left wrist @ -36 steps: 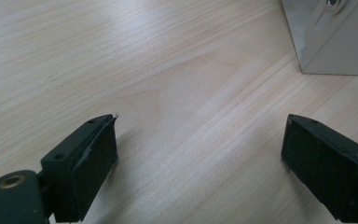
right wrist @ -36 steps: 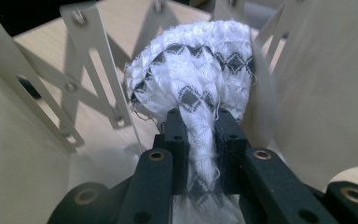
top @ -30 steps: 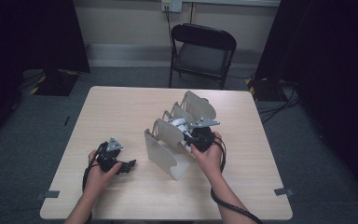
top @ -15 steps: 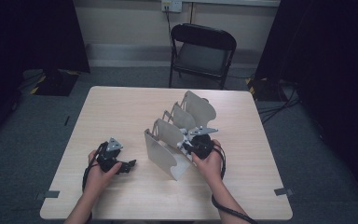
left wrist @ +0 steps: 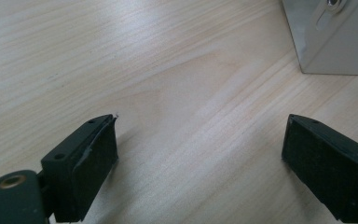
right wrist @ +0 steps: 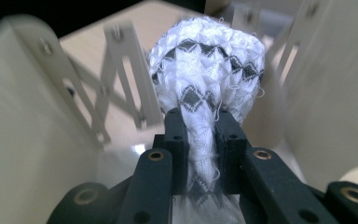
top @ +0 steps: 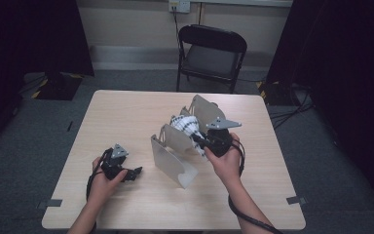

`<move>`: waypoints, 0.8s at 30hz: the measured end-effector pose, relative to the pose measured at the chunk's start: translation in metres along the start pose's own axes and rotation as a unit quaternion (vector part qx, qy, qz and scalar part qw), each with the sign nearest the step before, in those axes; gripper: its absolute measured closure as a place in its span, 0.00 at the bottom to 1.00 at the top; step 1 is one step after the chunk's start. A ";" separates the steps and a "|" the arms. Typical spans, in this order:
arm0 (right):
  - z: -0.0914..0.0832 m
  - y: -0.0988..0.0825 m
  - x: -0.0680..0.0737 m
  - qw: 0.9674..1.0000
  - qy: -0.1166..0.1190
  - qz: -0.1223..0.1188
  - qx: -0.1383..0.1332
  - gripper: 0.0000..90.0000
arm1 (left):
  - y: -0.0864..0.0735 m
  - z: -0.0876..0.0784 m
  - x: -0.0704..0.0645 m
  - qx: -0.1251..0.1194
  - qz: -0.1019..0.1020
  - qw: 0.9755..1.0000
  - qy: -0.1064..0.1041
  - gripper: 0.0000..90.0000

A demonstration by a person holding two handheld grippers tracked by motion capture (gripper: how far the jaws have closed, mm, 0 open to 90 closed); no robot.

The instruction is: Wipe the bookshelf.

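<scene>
A white knitted cloth with black diamonds (top: 185,126) sits between the upright beige plates of a folding rack (top: 173,163) at the table's middle. My right gripper (top: 197,141) reaches into the rack from the right and is shut on the cloth. In the right gripper view its jaws pinch the cloth's bunched end, and the rounded bulk of the cloth (right wrist: 209,60) bulges beyond the right gripper (right wrist: 200,140). Rack plates (right wrist: 23,107) stand on both sides. My left gripper (top: 135,173) rests on the table left of the rack, open. Nothing lies between the left gripper's (left wrist: 200,154) pads.
The wooden table (top: 126,112) has bare surface left of and in front of the rack. A corner of the rack's front plate (left wrist: 340,37) lies just beyond the left gripper. A black folding chair (top: 212,53) stands behind the table's far edge.
My right gripper has risen a little with the cloth held between the rack's plates. The left hand and its gripper have stayed where they were.
</scene>
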State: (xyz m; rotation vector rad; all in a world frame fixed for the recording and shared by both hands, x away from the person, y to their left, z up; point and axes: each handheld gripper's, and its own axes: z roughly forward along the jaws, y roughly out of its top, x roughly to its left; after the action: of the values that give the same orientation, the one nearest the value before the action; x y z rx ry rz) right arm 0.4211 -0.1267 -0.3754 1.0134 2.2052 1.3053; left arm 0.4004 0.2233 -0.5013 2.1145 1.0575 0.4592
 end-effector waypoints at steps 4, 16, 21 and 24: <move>0.002 0.014 -0.002 1.000 -0.006 -0.007 -0.013 0.87 | 0.000 0.000 0.000 0.000 0.000 1.000 0.000 0.11; 0.040 -0.022 -0.014 0.998 -0.035 0.022 0.049 0.87 | 0.000 0.000 0.001 0.002 0.003 1.000 -0.002 0.11; 0.044 -0.039 -0.020 0.996 -0.042 0.034 0.065 0.87 | 0.000 0.000 0.001 0.002 0.003 1.000 -0.002 0.11; 0.046 -0.046 -0.018 0.996 -0.041 0.032 0.073 0.87 | 0.000 0.000 0.001 0.001 0.002 1.000 -0.002 0.11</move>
State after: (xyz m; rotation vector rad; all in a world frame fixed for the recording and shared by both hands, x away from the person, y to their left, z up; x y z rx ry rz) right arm 0.4445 -0.1267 -0.4392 1.1799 2.2494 1.1215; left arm 0.4009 0.2238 -0.5012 2.1197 1.0522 0.4562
